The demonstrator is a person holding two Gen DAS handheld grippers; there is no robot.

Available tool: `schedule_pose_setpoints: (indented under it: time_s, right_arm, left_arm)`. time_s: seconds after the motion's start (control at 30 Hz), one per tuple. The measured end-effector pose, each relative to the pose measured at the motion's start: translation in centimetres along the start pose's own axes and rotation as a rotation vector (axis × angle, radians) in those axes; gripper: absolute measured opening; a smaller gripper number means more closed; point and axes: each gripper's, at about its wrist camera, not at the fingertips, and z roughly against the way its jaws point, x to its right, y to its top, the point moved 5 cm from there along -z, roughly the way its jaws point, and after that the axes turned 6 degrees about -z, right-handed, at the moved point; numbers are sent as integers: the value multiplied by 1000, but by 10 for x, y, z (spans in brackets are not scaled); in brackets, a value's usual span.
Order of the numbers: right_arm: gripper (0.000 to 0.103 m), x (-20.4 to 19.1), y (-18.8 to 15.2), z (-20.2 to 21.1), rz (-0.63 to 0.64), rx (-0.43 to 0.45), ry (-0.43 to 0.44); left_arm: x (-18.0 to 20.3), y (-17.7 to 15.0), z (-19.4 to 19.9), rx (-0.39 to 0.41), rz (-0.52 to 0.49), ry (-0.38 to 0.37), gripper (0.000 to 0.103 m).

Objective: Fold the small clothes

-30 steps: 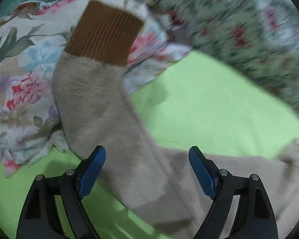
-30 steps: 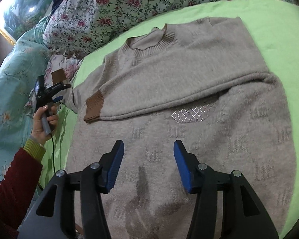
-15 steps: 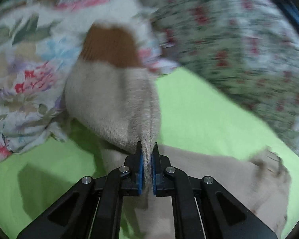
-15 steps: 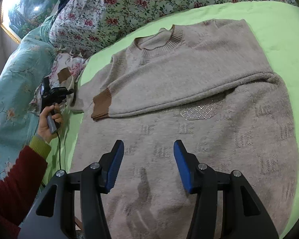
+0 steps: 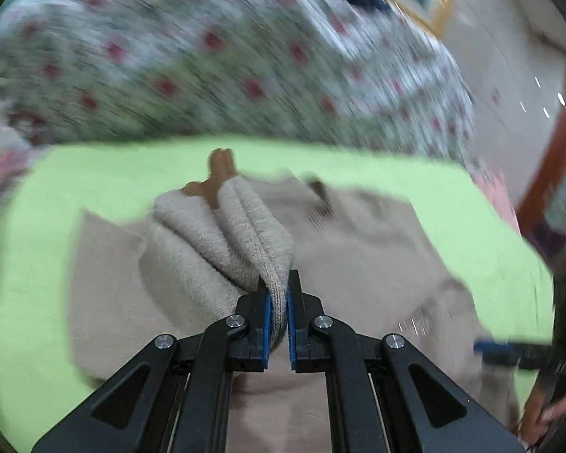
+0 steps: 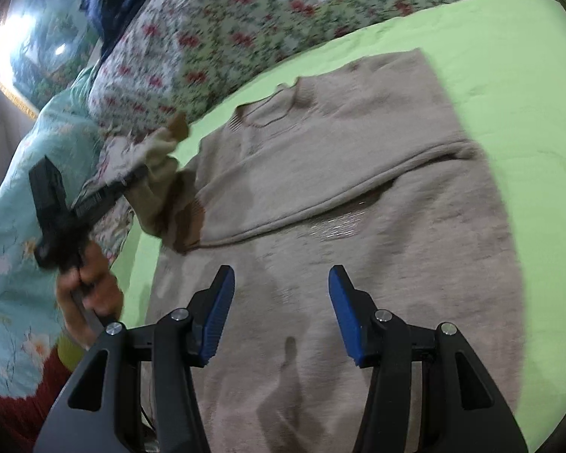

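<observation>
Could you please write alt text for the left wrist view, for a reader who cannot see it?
The left gripper is shut on a bunched beige sleeve with a brown cuff, lifted above the beige sweater spread on a green sheet. Behind, blurred, lies a floral quilt; the right gripper shows at the right edge.

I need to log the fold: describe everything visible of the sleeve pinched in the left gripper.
The beige knitted sleeve is soft and fuzzy and ends in a brown ribbed cuff. It is bunched into folds and lifted off the bright green bedsheet, with the left gripper shut on a fold. It joins the beige knitted sweater lying flat there.
</observation>
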Motion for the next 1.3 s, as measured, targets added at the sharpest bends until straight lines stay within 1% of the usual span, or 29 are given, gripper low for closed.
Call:
schedule_pose_setpoints:
  time_s: [0.03, 0.07, 0.1, 0.13, 0.2, 0.23, 0.27, 0.3, 0.37, 0.43, 0.47, 0.57, 0.67, 0.73, 0.87, 0.97, 1.0, 1.03, 1.07, 1.1, 1.13, 1.2, 1.27, 1.3]
  right_arm:
    - [53, 5, 3, 1, -11, 4, -6]
    - [53, 10, 5, 0, -19, 6, -10]
    - [53, 13, 7, -1, -27, 4, -17]
    - [53, 16, 10, -2, -34, 3, -23]
    - [53, 19, 14, -7, -42, -3, -23]
    - [53, 19, 17, -11, -44, -7, -19]
    - [53, 17, 20, -15, -47, -11, -16]
    - [53, 15, 23, -18, -47, -12, -13]
    - [53, 7, 31, -27, -38, -14, 7]
    - [54, -8, 43, -37, -21, -12, 42]
    - [53, -16, 51, -45, -16, -13, 63]
    - [53, -37, 75, -76, 6, -34, 91]
    - [53, -54, 95, -110, 26, -66, 99]
    - [53, -65, 108, -141, 46, -85, 78]
    - [53, -74, 123, -190, 48, -123, 54]
    - [53, -73, 128, -220, 33, -154, 32]
    - [48, -72, 128, -225, 31, -159, 28]
    - [39, -73, 129, -229, 34, -160, 28]
    - [12, -76, 129, -227, 33, -161, 44]
    - [10, -78, 130, -219, 30, -141, 61]
    - [10, -81, 131, -206, 36, -107, 75]
    - [10, -84, 135, -163, 36, -7, 111]
    - [10, -76, 137, -118, 0, 81, 142]
    - [10, -72, 138, -102, -10, 119, 144]
  left_arm:
    - [11, -9, -16, -41, -28, 6, 6]
    - [19, -16, -25, -69, -46, 11, 7]
    - [26, -27, -40, -116, -74, 26, 7]
    - [28, -35, -47, -147, -88, 40, 11]
    - [27, -47, -56, -186, -84, 42, 13]
    - [27, -52, -55, -193, -73, 31, 20]
    - [24, -56, -51, -193, -66, 23, 31]
    - [23, -59, -45, -188, -56, 17, 36]
    - [20, -61, -29, -165, -46, 10, 53]
    - [14, -66, -11, -144, -35, 16, 59]
    - [10, -63, -8, -139, -28, 17, 62]
    - [-8, -67, 10, -122, 7, 47, 64]
    - [-40, -72, 30, -103, 73, 110, 64]
    - [-68, -78, 39, -97, 127, 162, 64]
    - [-121, -88, 37, -130, 229, 257, 64]
    - [-145, -93, 31, -145, 290, 294, 62]
    - [-153, -93, 26, -151, 320, 289, 62]
    - [-155, -92, 20, -153, 335, 282, 62]
    - [-156, -91, 16, -156, 341, 284, 62]
    - [-157, -89, 10, -162, 340, 295, 62]
    - [-155, -86, 8, -164, 333, 307, 62]
    - [-151, -81, 3, -164, 320, 326, 62]
    - [-148, -79, 0, -163, 315, 341, 62]
    - [-146, -77, -3, -167, 312, 361, 62]
